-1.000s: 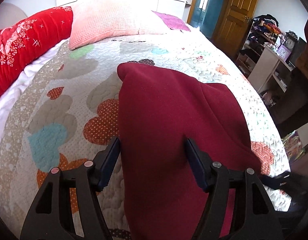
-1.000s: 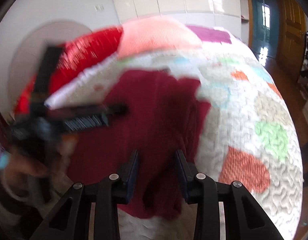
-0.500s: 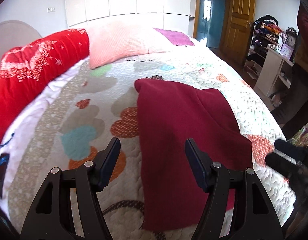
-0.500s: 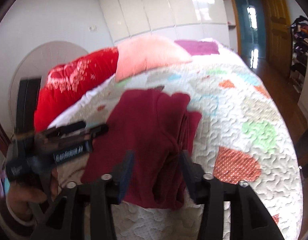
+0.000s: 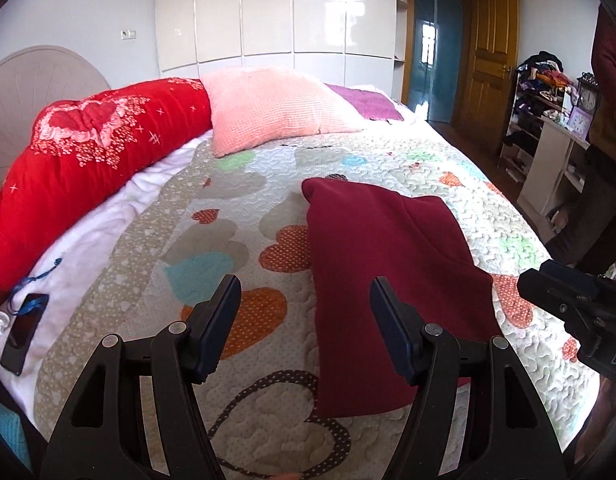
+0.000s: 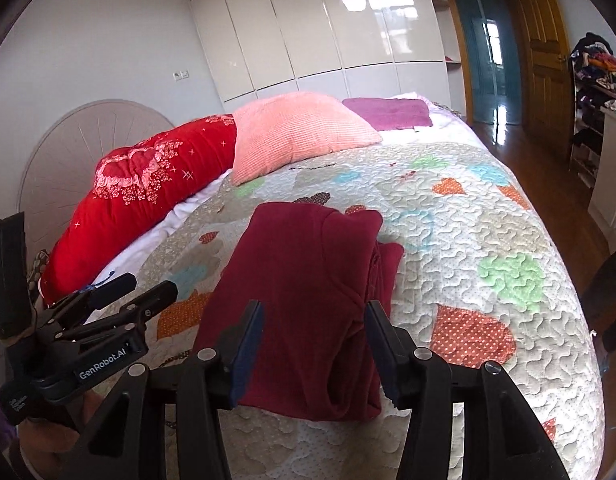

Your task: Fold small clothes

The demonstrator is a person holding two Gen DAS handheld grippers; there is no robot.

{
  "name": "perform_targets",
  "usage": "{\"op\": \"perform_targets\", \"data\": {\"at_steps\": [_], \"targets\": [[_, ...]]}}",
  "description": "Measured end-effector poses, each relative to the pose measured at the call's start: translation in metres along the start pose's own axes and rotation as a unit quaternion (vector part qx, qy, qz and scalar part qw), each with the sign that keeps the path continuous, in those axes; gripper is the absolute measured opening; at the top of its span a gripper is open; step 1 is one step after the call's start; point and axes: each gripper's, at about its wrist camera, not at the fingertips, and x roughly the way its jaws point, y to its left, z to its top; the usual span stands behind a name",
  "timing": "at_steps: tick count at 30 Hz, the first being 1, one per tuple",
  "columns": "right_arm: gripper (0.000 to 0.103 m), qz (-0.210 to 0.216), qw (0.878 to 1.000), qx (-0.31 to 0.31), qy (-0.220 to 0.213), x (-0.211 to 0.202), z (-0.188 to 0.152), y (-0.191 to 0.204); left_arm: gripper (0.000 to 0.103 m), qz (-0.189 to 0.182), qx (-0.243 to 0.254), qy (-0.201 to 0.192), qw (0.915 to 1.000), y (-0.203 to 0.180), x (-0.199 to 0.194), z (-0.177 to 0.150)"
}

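Observation:
A dark red garment (image 5: pixel 387 280) lies folded in a long rectangle on the heart-patterned quilt (image 5: pixel 236 208). In the right wrist view the garment (image 6: pixel 308 272) shows stacked layers along its right edge. My left gripper (image 5: pixel 304 320) hovers above the garment's near left side, open, with nothing between its pads. My right gripper (image 6: pixel 313 332) hangs over the near end of the garment, also open and empty. Each gripper shows in the other's view: the right gripper (image 5: pixel 567 304) at the right edge, the left gripper (image 6: pixel 148 286) at the left, held by a hand.
A red bolster (image 5: pixel 88 160), a pink pillow (image 5: pixel 276 112) and a purple cushion (image 5: pixel 367 106) line the far side of the bed. A phone (image 5: pixel 24 328) lies on the white sheet at left. A person (image 5: pixel 603 160) stands by a shelf with a clock (image 5: pixel 587 100) at right.
Both grippers have drawn back and risen away from the garment, so more of the bed shows. The right gripper's jaws have widened. The garment lies still on the quilt.

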Motion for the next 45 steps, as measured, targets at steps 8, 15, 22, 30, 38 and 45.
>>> {"op": "perform_targets", "data": {"at_steps": [8, 15, 22, 30, 38, 45], "targets": [[0.05, -0.001, 1.0, -0.008, 0.005, 0.005, -0.002, 0.007, 0.067, -0.001, -0.004, -0.003, 1.0, 0.002, -0.002, -0.004], [0.05, -0.005, 1.0, -0.008, 0.016, 0.014, -0.004, 0.005, 0.067, -0.001, -0.004, 0.001, 1.0, 0.001, -0.002, -0.005], [0.05, -0.014, 1.0, -0.012, 0.025, 0.021, -0.006, 0.005, 0.067, -0.001, -0.003, 0.006, 1.0, 0.0, 0.002, -0.006], [0.05, -0.014, 0.999, -0.012, 0.029, 0.025, -0.006, 0.005, 0.067, -0.001, 0.004, 0.008, 1.0, -0.003, 0.005, -0.006], [0.05, -0.008, 0.999, -0.013, 0.031, 0.027, -0.005, 0.004, 0.067, -0.005, 0.005, 0.008, 0.9999, -0.003, 0.005, -0.006], [0.05, -0.004, 0.999, -0.017, 0.035, 0.03, -0.005, 0.006, 0.067, -0.005, 0.005, 0.009, 0.9999, -0.003, 0.005, -0.006]]}}
